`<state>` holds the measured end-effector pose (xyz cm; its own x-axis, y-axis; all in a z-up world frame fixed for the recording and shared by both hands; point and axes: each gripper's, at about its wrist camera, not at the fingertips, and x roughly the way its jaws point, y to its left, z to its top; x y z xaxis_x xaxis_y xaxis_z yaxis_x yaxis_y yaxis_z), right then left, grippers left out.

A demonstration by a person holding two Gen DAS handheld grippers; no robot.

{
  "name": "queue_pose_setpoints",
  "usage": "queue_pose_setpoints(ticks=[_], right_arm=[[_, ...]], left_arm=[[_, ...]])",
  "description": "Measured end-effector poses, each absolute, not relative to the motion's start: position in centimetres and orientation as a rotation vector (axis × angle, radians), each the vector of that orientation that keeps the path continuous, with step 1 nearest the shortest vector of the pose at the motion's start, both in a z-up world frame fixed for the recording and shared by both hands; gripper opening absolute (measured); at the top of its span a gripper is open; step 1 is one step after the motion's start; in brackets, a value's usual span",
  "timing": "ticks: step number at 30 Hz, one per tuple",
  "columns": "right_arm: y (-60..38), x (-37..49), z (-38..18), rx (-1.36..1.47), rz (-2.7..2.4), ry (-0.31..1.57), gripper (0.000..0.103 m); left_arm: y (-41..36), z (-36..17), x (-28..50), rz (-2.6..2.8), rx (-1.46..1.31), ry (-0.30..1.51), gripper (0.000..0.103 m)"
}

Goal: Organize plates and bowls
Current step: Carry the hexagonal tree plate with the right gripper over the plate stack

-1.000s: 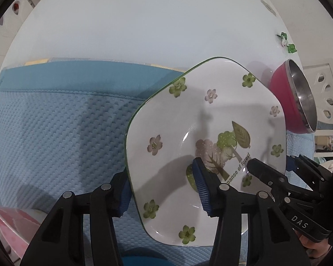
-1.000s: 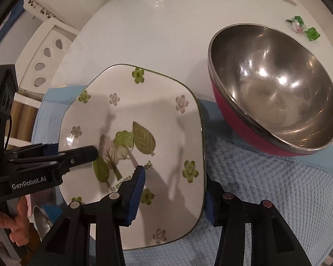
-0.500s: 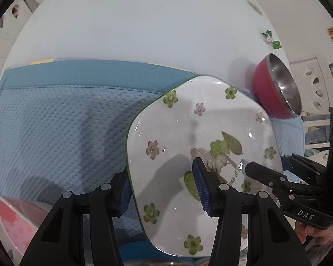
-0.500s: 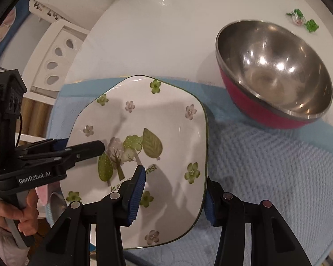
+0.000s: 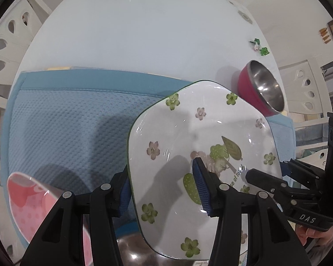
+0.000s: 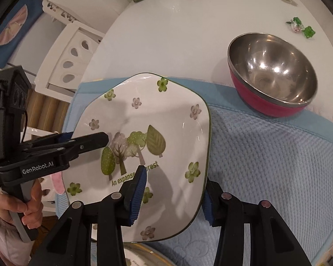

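Both grippers are holding one thing between them: the square floral plate, white with green and pink blossoms and a tree motif, is hanging in the air above the blue quilted mat and is being carried flat, face up, only slightly tilted. The left gripper is clamping the plate's left edge, one blue pad lying on the upper face and the other tucked under the rim; the right gripper is doing the same on the opposite edge, so its jaws are likewise closed on the plate. The plate is running crosswise between the two grips, its span reaching from one set of jaws to the other, and neither hand is nearer than the other; seen from the left wrist, the right gripper is coming in from the right side of the plate. Whatever comes next probably depends on what is sitting below: a shiny steel rim is showing just under the plate's near edge in both views, too cropped to name, and a pink dotted dish is lying at the mat's near left corner. The red steel bowl is standing on the mat's far right edge, well apart from the plate. The mat is covering part of a glossy white table, where a few wrapped candies are lying; white chairs are ringing the table.
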<state>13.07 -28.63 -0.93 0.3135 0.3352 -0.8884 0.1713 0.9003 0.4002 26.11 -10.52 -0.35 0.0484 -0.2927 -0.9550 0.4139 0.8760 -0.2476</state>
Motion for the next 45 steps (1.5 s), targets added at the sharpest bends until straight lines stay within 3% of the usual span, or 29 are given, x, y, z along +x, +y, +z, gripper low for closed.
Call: queue_pose_setpoints(ticks=[28, 45], right_arm=[[-24.9, 3.1, 5.9, 0.486, 0.100, 1.169, 0.045], [-23.0, -3.3, 5.3, 0.546, 0.084, 1.162, 0.045]], left_arm=[[-7.4, 6.4, 16.3, -0.642, 0.069, 1.356, 0.047], [-5.0, 5.8, 9.9, -0.685, 0.095, 1.388, 0.047]])
